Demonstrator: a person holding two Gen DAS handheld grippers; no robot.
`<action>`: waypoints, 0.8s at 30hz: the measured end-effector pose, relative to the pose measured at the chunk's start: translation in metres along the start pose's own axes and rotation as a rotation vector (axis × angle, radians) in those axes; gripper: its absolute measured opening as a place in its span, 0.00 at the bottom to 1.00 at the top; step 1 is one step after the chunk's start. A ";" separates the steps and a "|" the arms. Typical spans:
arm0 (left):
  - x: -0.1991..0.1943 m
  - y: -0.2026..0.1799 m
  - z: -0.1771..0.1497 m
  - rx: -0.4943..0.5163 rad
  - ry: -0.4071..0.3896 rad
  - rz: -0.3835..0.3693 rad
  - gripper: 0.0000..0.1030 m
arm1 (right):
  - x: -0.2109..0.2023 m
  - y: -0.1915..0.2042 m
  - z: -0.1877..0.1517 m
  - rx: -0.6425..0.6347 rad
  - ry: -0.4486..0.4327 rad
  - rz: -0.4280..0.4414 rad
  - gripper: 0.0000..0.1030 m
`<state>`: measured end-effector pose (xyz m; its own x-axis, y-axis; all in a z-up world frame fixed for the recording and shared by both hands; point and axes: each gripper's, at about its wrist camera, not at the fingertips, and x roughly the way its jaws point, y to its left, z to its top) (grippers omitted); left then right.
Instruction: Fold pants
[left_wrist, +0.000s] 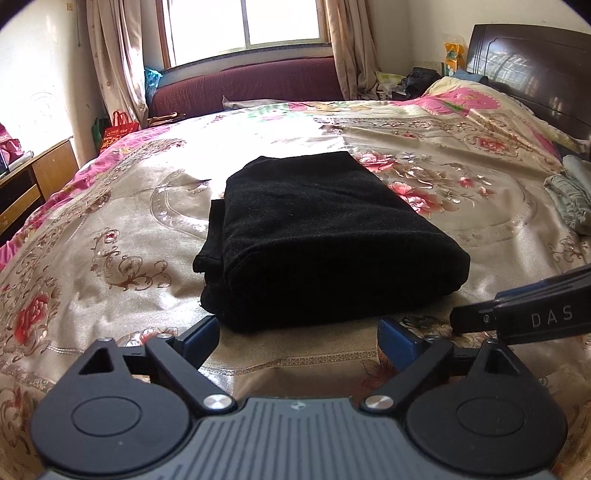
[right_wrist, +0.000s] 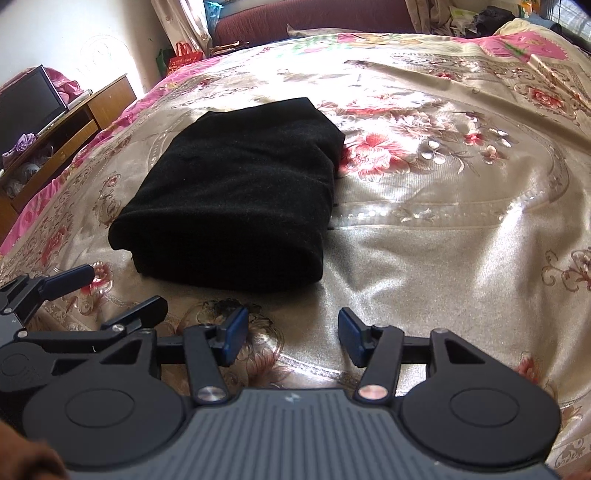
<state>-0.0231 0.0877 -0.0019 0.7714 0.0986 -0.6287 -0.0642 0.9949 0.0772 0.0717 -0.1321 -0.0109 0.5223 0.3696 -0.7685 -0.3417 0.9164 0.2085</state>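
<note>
Black pants (left_wrist: 325, 236), folded into thick rectangular bundle, lie mid-bed on glossy floral bedspread (left_wrist: 461, 177). Fabric matte, fuzzy.

Left gripper (left_wrist: 299, 338): jaws spread wide, nothing between, just short of bundle's near edge.

Right gripper (right_wrist: 292, 334): jaws half apart, empty, over bare bedspread.

Left view alone shows window (left_wrist: 243, 26), dark headboard (left_wrist: 535, 70), "DAS" lettering on right gripper. Right view alone shows TV (right_wrist: 29, 107) on wooden cabinet (right_wrist: 74, 125).

Floral satin bedspread (left_wrist: 110, 236); folded black pants (left_wrist: 325, 236) mid-bed; grey-green cloth (left_wrist: 570, 199) at edge

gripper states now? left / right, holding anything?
Left gripper: open wide, empty, just short of the folded black pants.
Right gripper: open, empty, nothing between its pads.
</note>
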 end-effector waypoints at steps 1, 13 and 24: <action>0.001 -0.001 -0.001 -0.002 0.001 0.006 1.00 | 0.000 0.000 -0.002 -0.003 -0.002 -0.004 0.54; 0.005 0.002 -0.003 -0.021 0.008 0.020 1.00 | -0.001 0.001 -0.011 -0.024 -0.034 -0.020 0.55; 0.005 0.005 -0.004 -0.040 0.003 0.035 1.00 | 0.000 0.002 -0.013 -0.033 -0.038 -0.030 0.58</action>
<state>-0.0218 0.0932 -0.0080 0.7662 0.1329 -0.6287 -0.1162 0.9909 0.0679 0.0610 -0.1321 -0.0183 0.5617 0.3486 -0.7503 -0.3506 0.9217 0.1658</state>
